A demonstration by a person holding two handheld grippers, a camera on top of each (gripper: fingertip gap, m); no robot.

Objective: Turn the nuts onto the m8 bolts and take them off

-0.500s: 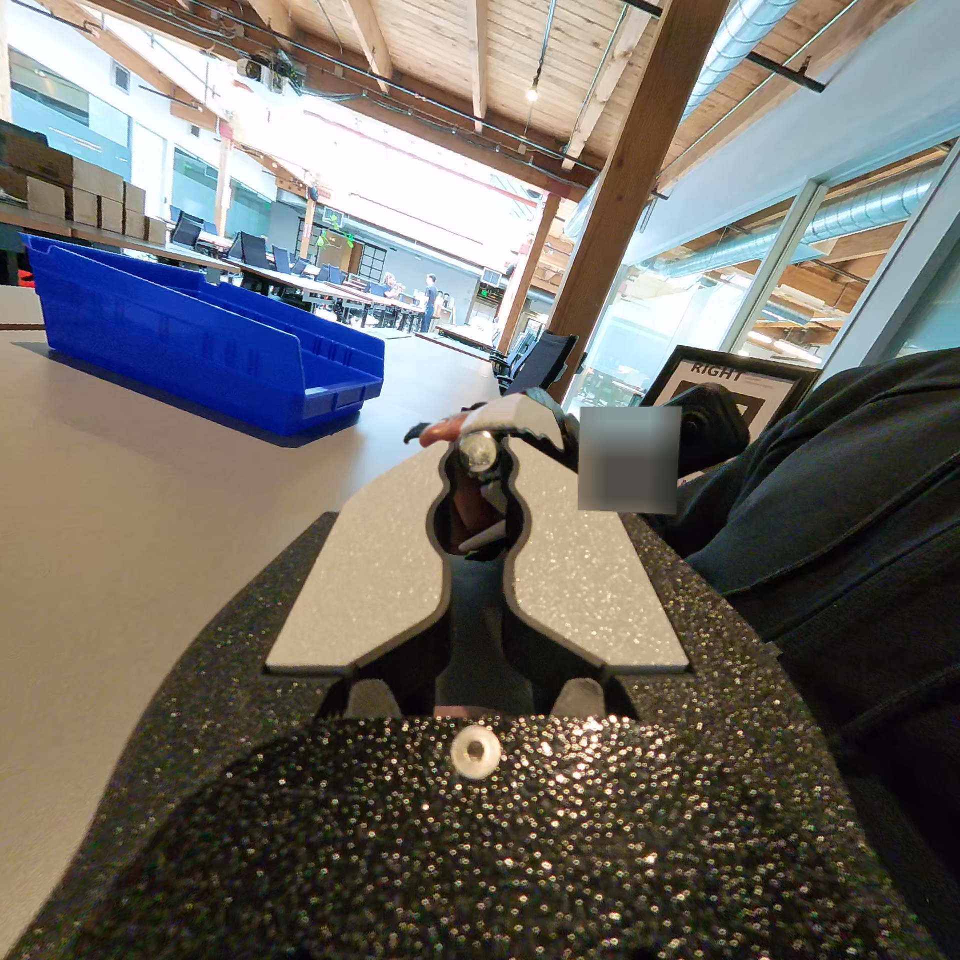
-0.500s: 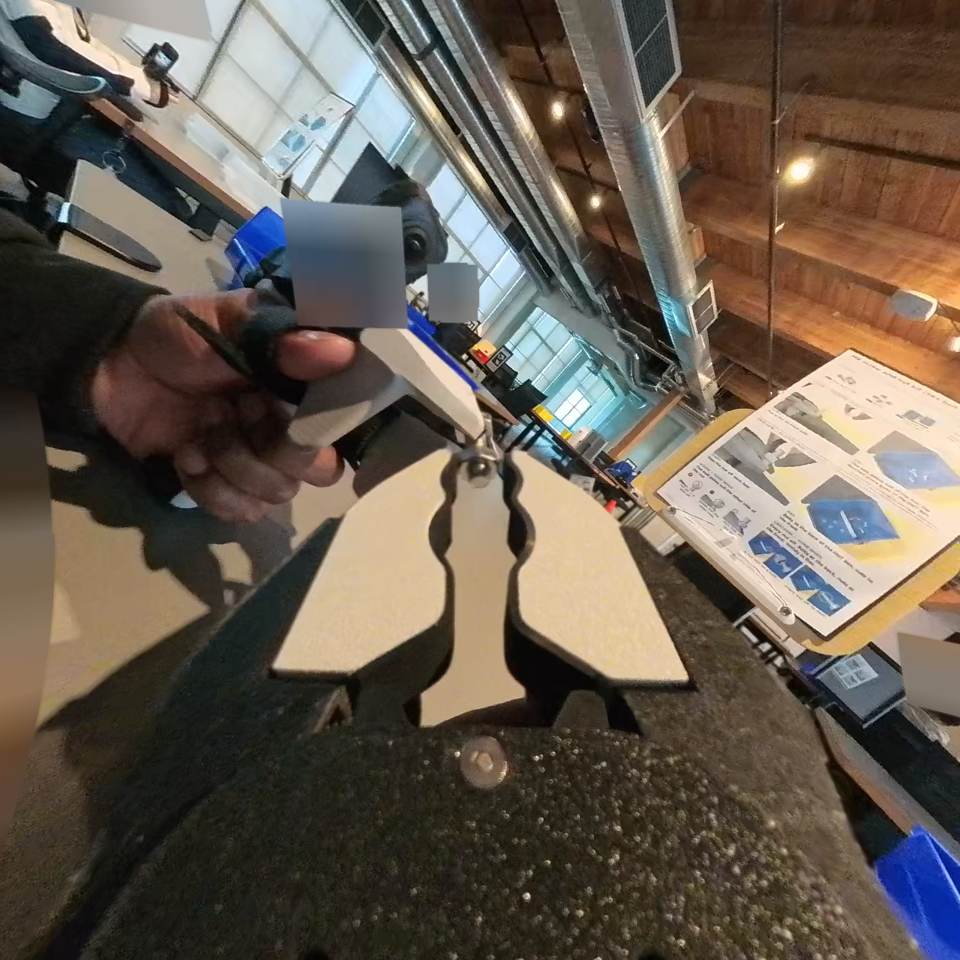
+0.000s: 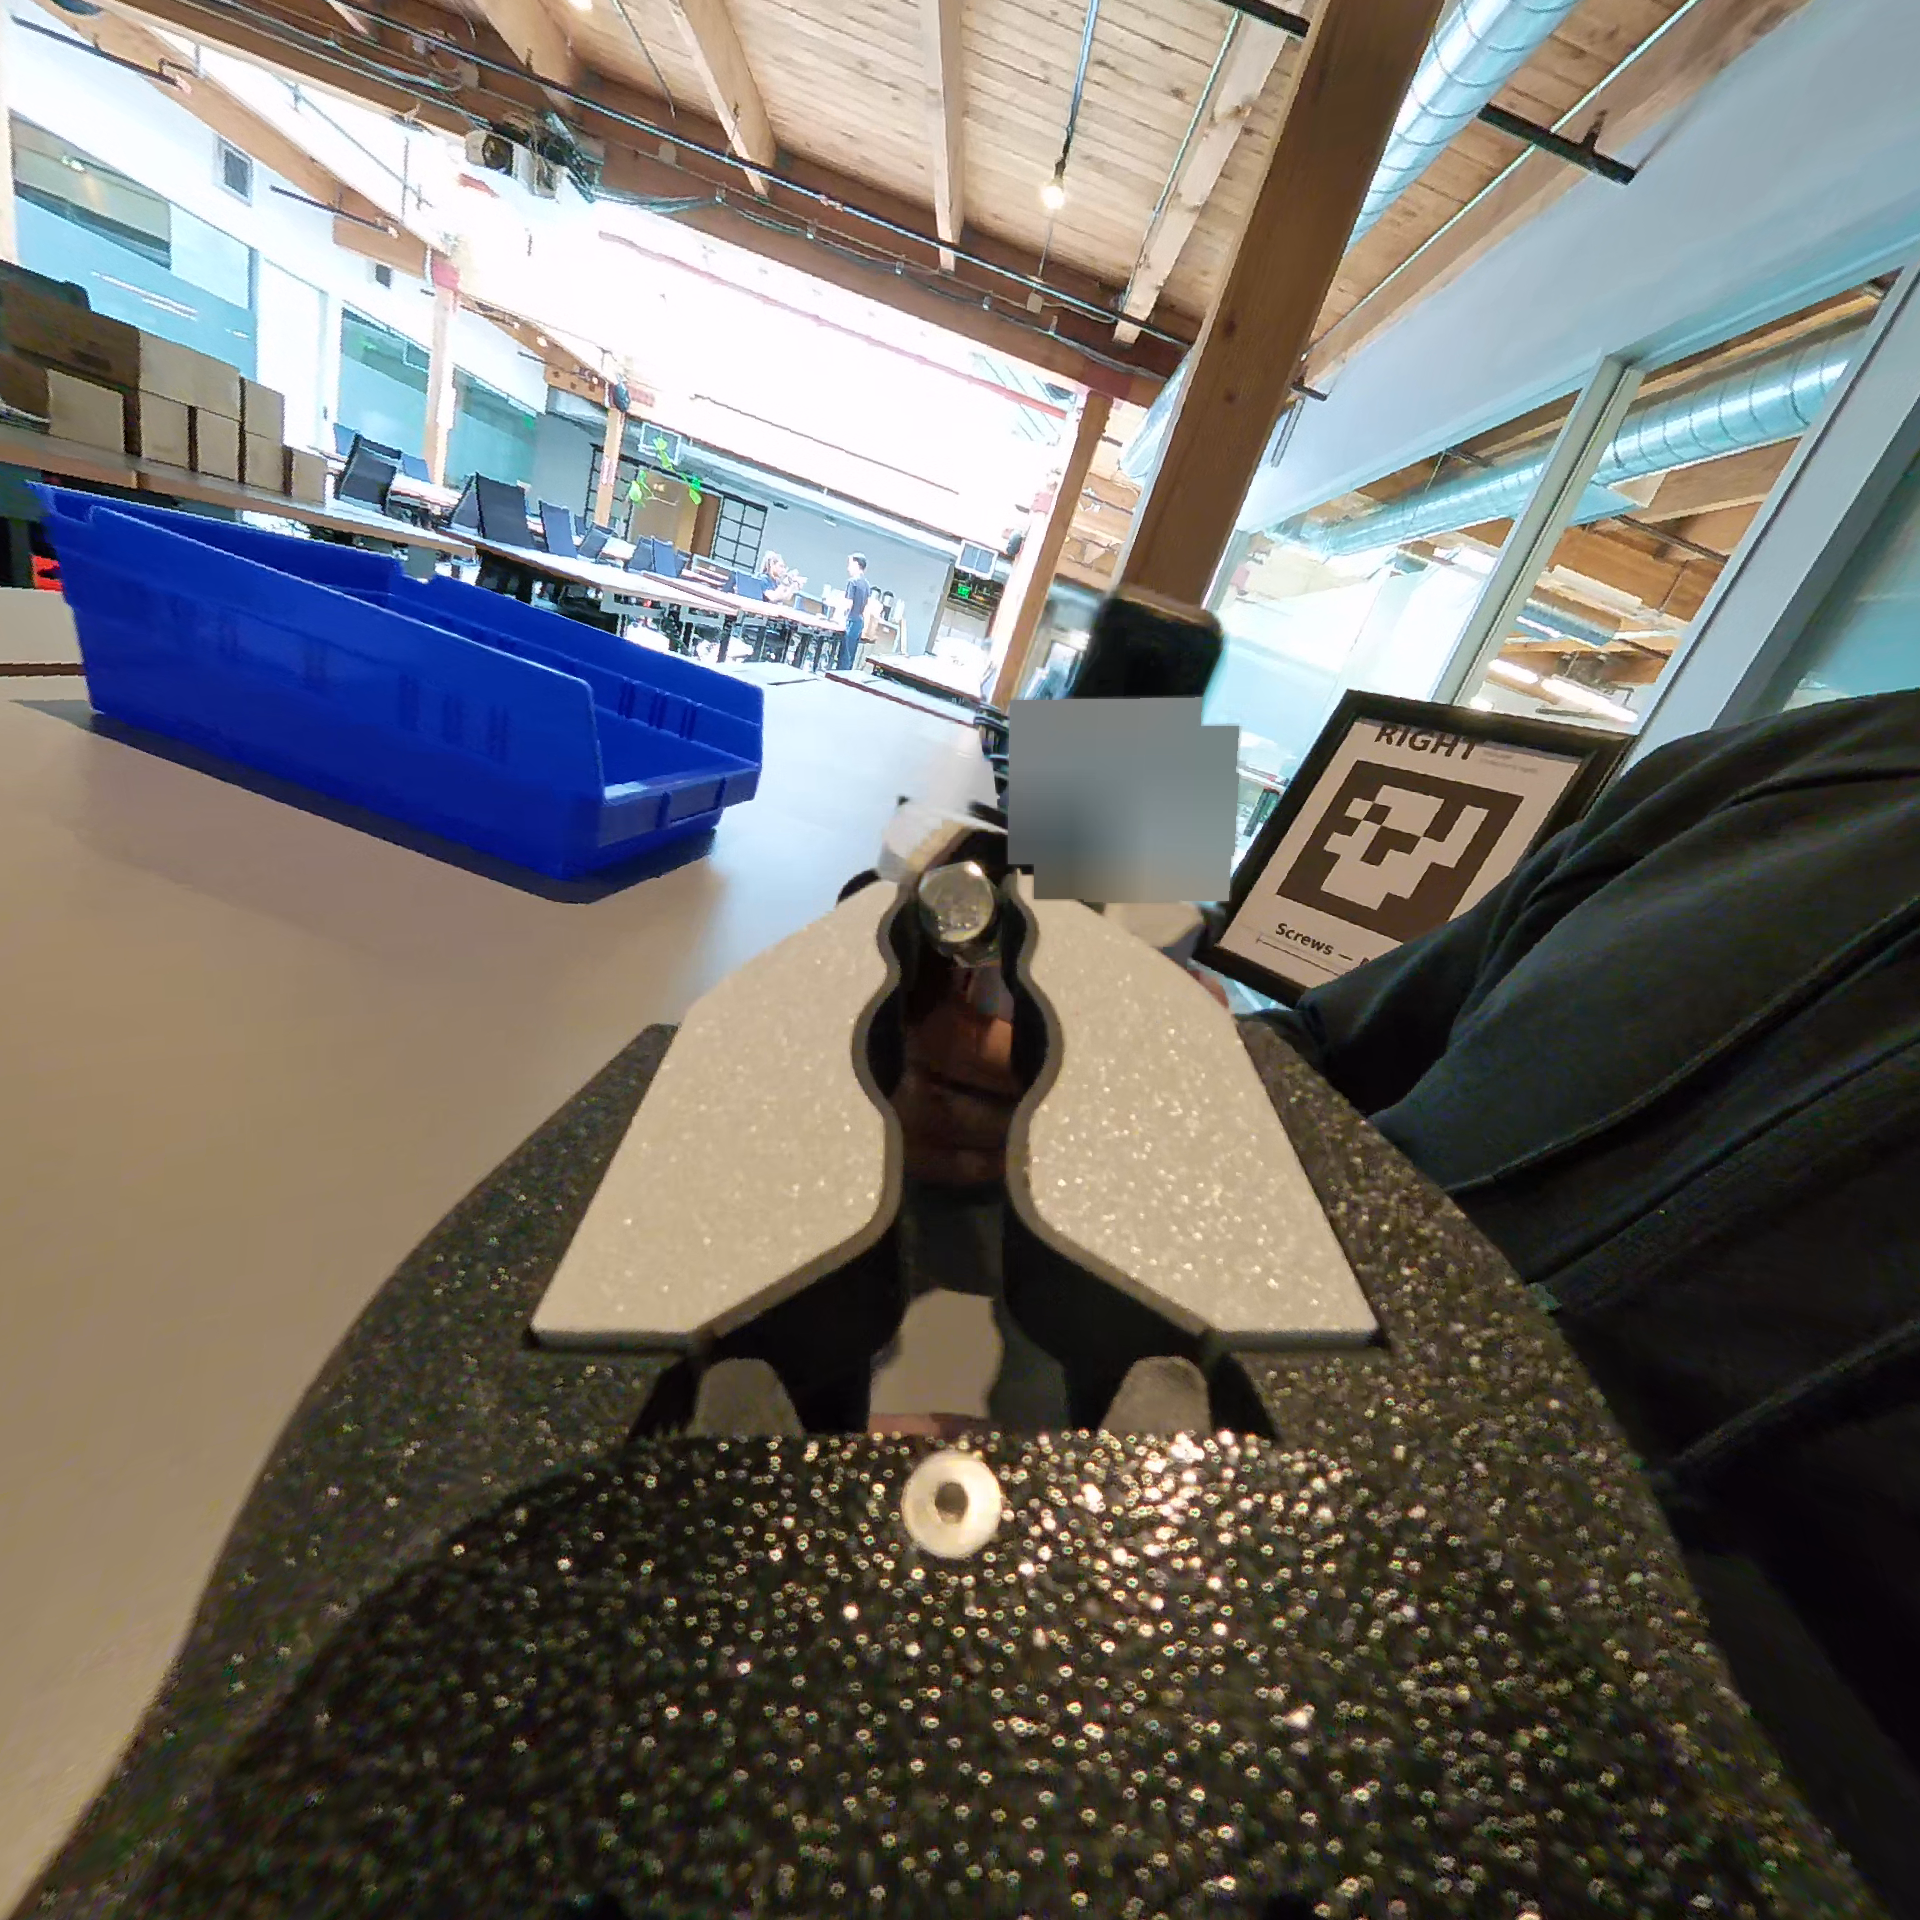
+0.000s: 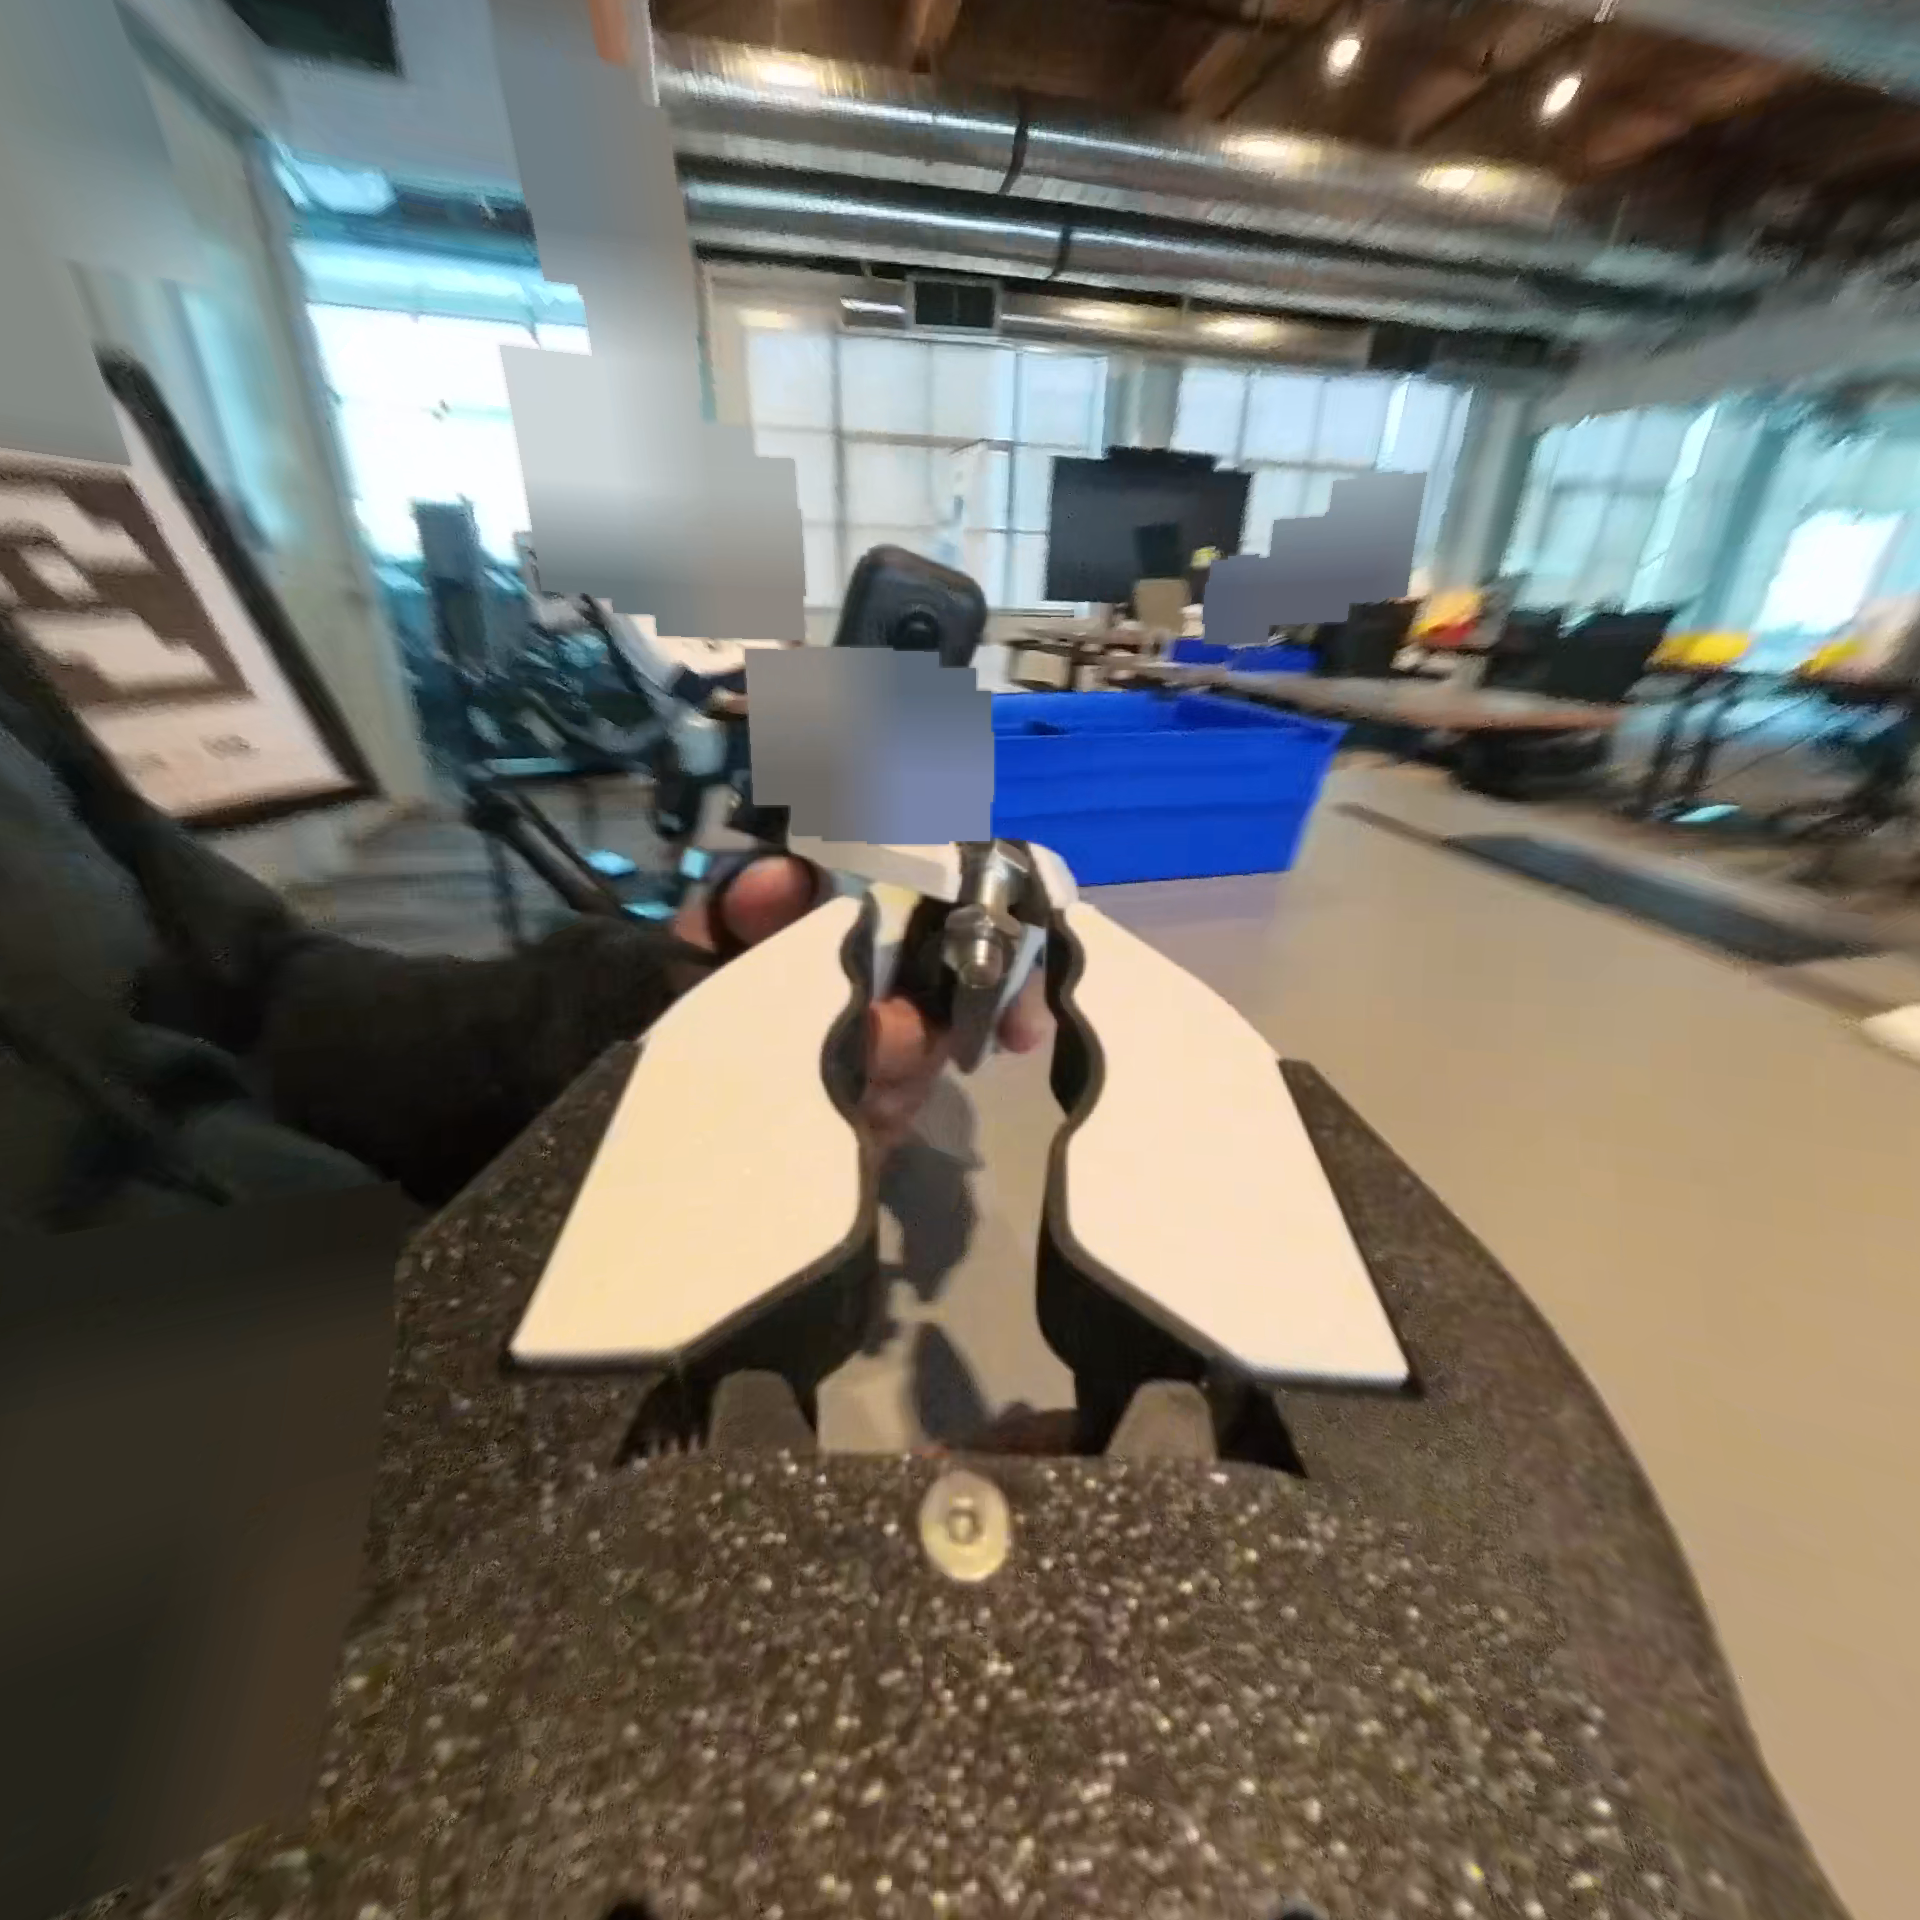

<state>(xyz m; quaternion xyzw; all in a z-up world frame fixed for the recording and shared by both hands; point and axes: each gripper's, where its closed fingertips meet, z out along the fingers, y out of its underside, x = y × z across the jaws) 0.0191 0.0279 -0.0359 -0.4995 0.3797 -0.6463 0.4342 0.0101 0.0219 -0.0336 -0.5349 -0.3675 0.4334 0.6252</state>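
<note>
Clamping the bolt (image 3: 954, 914) by its hex head in the left gripper (image 3: 956, 920), held off the table (image 3: 312, 1039), well short of the blue bin (image 3: 416, 717). Right gripper (image 4: 977, 940) closed around the nut (image 4: 977, 925) on the thread, probably to spin it.

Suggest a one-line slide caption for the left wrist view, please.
Left gripper shut on a bolt above a grey table, blue bin behind.
</note>
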